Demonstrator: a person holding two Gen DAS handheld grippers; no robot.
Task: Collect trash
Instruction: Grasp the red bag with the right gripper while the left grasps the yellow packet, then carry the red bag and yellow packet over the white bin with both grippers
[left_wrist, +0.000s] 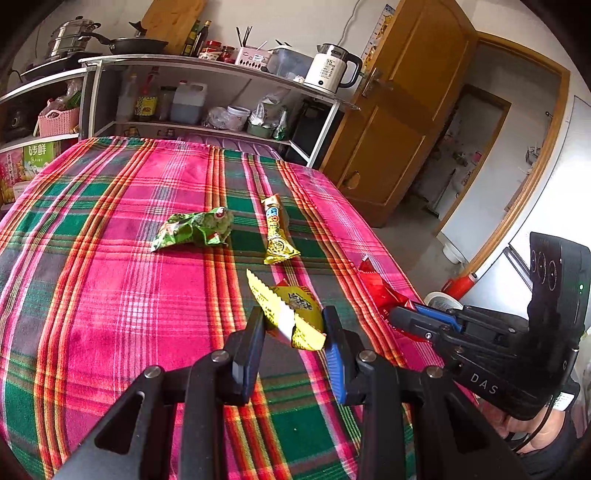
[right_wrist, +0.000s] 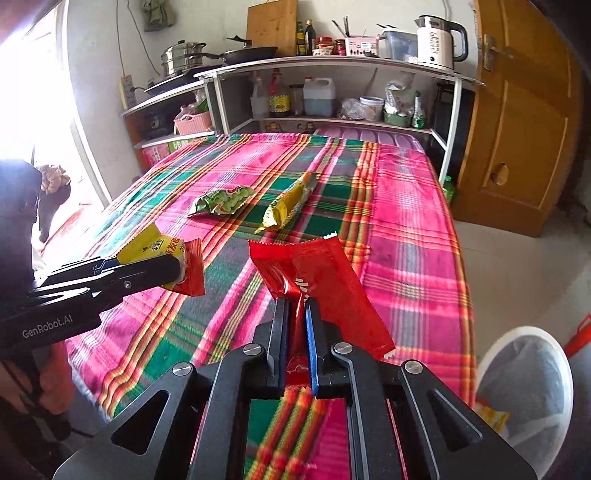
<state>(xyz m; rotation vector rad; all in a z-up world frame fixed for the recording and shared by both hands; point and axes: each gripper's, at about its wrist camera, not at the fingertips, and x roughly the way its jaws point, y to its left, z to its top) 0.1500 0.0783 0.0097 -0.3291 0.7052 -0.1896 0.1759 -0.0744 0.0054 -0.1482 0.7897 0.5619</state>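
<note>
My left gripper (left_wrist: 293, 319) is shut on a yellow snack wrapper (left_wrist: 291, 310) and holds it above the plaid tablecloth (left_wrist: 110, 295); it also shows in the right wrist view (right_wrist: 181, 267) with the wrapper (right_wrist: 155, 249). My right gripper (right_wrist: 295, 304) is shut on a red wrapper (right_wrist: 317, 280), held above the table's right side; it shows in the left wrist view (left_wrist: 397, 314) with the red wrapper (left_wrist: 376, 286). A green crumpled wrapper (left_wrist: 195, 229) (right_wrist: 223, 201) and a long yellow wrapper (left_wrist: 277, 232) (right_wrist: 290, 203) lie on the cloth mid-table.
A white bin with a clear liner (right_wrist: 528, 387) stands on the floor right of the table, a yellow wrapper inside. Kitchen shelves (left_wrist: 207, 96) with bottles, pots and a kettle (left_wrist: 332, 68) stand behind the table. A wooden door (left_wrist: 406, 110) is at the right.
</note>
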